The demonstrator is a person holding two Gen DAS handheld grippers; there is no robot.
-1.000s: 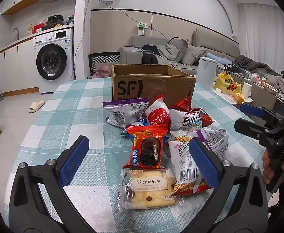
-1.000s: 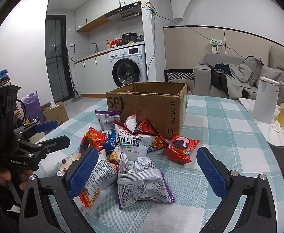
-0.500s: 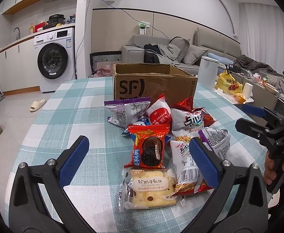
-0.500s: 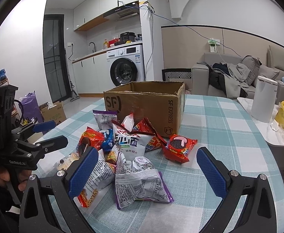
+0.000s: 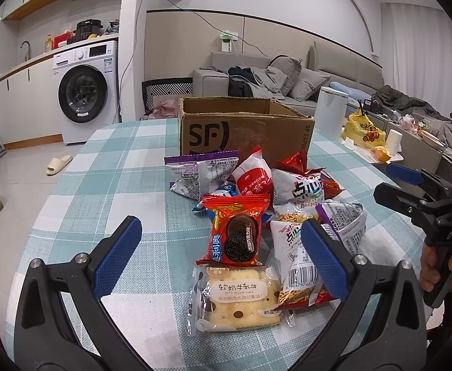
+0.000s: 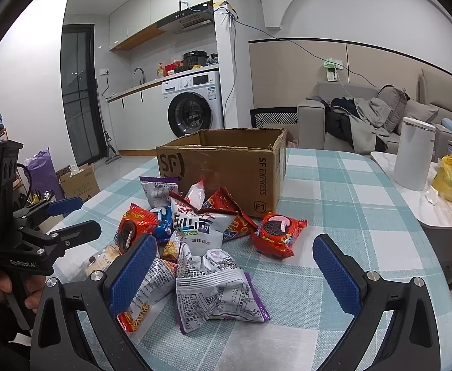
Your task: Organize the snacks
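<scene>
snack pile (image 5: 256,216) ahead — left gripper (image 5: 222,256) agape

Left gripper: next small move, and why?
Probably ease the left gripper forward and down onto the biscuit pack. Both grippers are open and hold nothing, all the snacks lie on the table in front of the cardboard box, and that pack is the nearest one, lying flat between the left fingers. The right gripper faces the grey-purple bag.

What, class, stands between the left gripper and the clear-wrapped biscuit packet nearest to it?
Nothing visible. The left gripper is open, and the biscuit packet lies on the checked tablecloth just ahead, at the pile's near edge.
</scene>
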